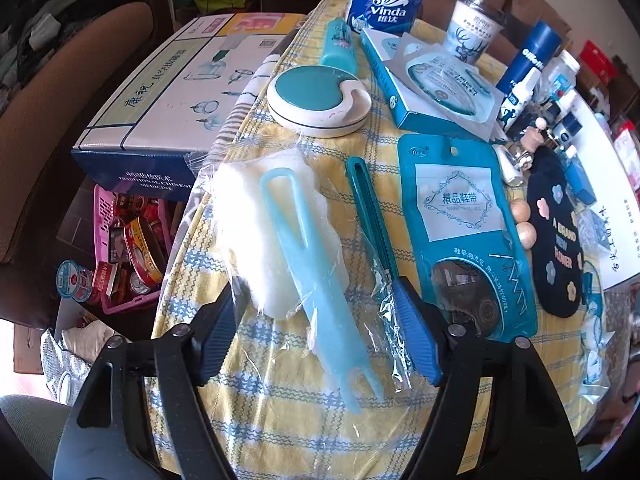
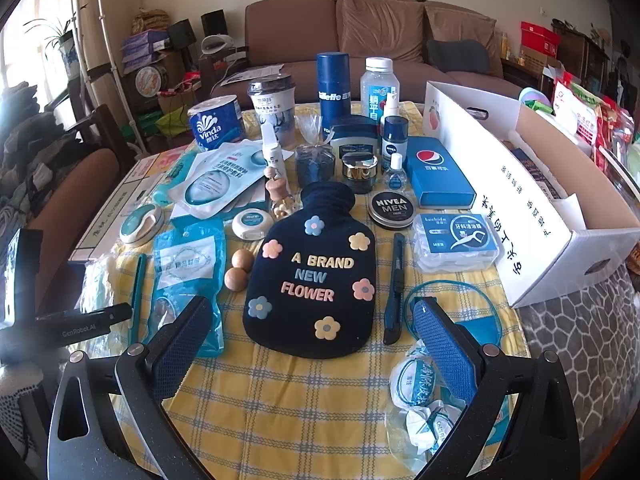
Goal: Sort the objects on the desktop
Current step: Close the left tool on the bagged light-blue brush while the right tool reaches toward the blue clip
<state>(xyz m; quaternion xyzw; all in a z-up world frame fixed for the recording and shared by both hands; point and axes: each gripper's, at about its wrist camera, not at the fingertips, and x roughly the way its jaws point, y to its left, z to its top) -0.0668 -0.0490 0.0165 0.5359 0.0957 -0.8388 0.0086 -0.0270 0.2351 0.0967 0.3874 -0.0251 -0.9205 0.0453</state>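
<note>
My left gripper (image 1: 316, 328) is open, its blue pads either side of a light blue sponge brush in clear wrap (image 1: 308, 264) lying on the yellow checked tablecloth (image 1: 280, 420). A teal clip (image 1: 370, 216) and a teal shoelace pouch (image 1: 464, 232) lie just to its right. My right gripper (image 2: 308, 344) is open and empty, low over the near edge of a navy hot-water bag reading "A BRAND NEW FLOWER" (image 2: 312, 272). A dark utility knife (image 2: 396, 288) lies right of the bag. The left gripper's body (image 2: 72, 328) shows at the left of the right wrist view.
Many blue and white toiletries crowd the far table: Vinda roll (image 2: 216, 124), Gillette can (image 2: 333, 92), Nivea tin (image 2: 391, 208), floss box (image 2: 456, 242). An open white carton (image 2: 520, 200) stands at the right. A boxed kit (image 1: 168, 92) and pink basket (image 1: 120, 248) sit off the left edge.
</note>
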